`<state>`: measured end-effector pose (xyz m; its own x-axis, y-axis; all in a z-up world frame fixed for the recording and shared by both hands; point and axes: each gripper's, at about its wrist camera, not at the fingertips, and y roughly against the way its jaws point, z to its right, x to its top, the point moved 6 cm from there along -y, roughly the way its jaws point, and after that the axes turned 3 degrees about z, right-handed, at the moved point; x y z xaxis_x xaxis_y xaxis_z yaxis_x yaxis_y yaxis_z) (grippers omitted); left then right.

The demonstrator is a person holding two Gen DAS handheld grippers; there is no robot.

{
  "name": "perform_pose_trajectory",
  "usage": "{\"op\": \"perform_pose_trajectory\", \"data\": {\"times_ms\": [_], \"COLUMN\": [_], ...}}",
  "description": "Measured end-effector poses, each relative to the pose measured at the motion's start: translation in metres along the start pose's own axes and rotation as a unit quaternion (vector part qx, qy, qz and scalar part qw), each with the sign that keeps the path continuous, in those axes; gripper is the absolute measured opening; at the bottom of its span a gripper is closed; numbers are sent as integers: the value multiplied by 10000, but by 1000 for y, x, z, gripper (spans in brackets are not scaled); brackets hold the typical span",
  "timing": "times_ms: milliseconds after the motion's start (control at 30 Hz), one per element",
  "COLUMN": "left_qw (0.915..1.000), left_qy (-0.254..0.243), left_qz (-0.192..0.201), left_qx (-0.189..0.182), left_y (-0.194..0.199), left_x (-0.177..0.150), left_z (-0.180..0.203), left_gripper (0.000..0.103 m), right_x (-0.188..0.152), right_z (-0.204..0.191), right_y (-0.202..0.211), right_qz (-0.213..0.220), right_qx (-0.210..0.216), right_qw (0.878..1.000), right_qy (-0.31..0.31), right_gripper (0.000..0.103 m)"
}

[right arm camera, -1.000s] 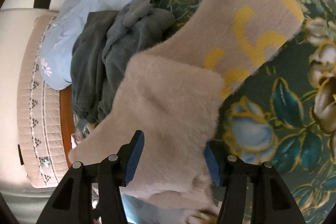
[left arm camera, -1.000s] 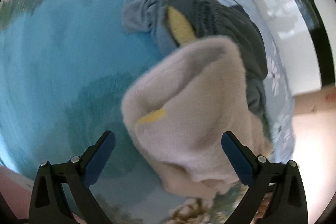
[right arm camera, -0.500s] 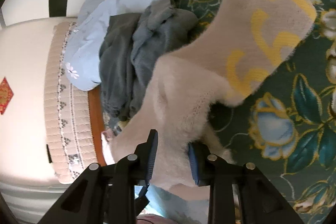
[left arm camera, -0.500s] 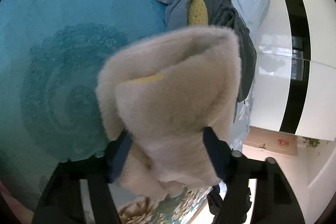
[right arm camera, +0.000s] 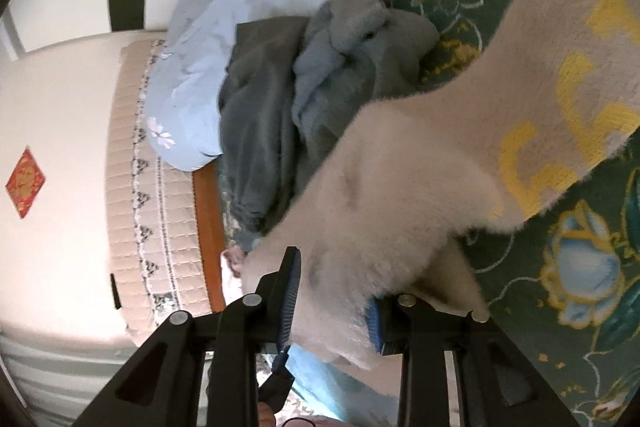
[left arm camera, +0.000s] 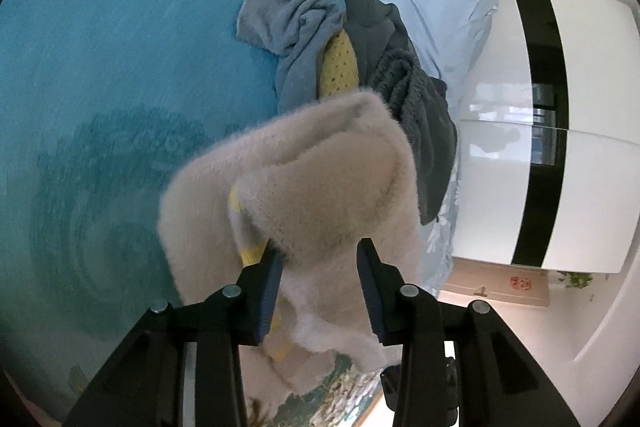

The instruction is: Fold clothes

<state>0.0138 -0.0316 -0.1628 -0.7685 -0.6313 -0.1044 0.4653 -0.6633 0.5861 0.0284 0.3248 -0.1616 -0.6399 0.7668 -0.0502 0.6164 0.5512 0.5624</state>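
The fuzzy beige sweater (left arm camera: pixel 304 187) hangs bunched above the teal bedspread (left arm camera: pixel 120 67), pinched by the left gripper (left arm camera: pixel 320 267) and right gripper (right arm camera: pixel 332 287), both clamped on its fabric. Only the right wrist view shows its yellow lettering (right arm camera: pixel 560 131); behind the sweater lies a grey clothes pile (right arm camera: pixel 304 83).

A fuzzy beige sweater (right arm camera: pixel 400 187) with yellow lettering is being held partly lifted and doubled over; its lettered end is lying flat on the floral bedspread. Beside it, a crumpled pile of grey garments (left arm camera: pixel 352 39) is lying unfolded, touching the sweater.
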Motion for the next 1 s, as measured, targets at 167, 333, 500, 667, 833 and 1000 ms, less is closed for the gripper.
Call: {"op": "perform_pose_trajectory", "data": {"times_ms": [167,333,500,667,833,1000], "left_qw": [9993,9972,9971,9998,9957,9831], "left_qy": [368,736,740,-9,-892,-1741], "left_qz": [-51,-102,-160,-21,242,468], "left_qx": [-55,-110,0,218,64,-322], "left_y": [-6,-13,-8,16,50,90], "left_x": [5,10,16,17,20,15], "left_z": [-10,-19,-14,16,71,140], "left_gripper": [41,41,12,8,6,6], "right_x": [0,2,2,0,-3,-15], "right_z": [-12,-28,-49,-83,-138,-197], "right_y": [2,12,21,32,63,113], "right_qz": [106,163,210,269,483,834], "right_qx": [140,198,100,8,99,377], "right_qw": [9998,9997,9993,9970,9896,9771], "right_qy": [-12,35,308,729,1353,1919], "right_gripper": [30,16,14,13,12,12]}}
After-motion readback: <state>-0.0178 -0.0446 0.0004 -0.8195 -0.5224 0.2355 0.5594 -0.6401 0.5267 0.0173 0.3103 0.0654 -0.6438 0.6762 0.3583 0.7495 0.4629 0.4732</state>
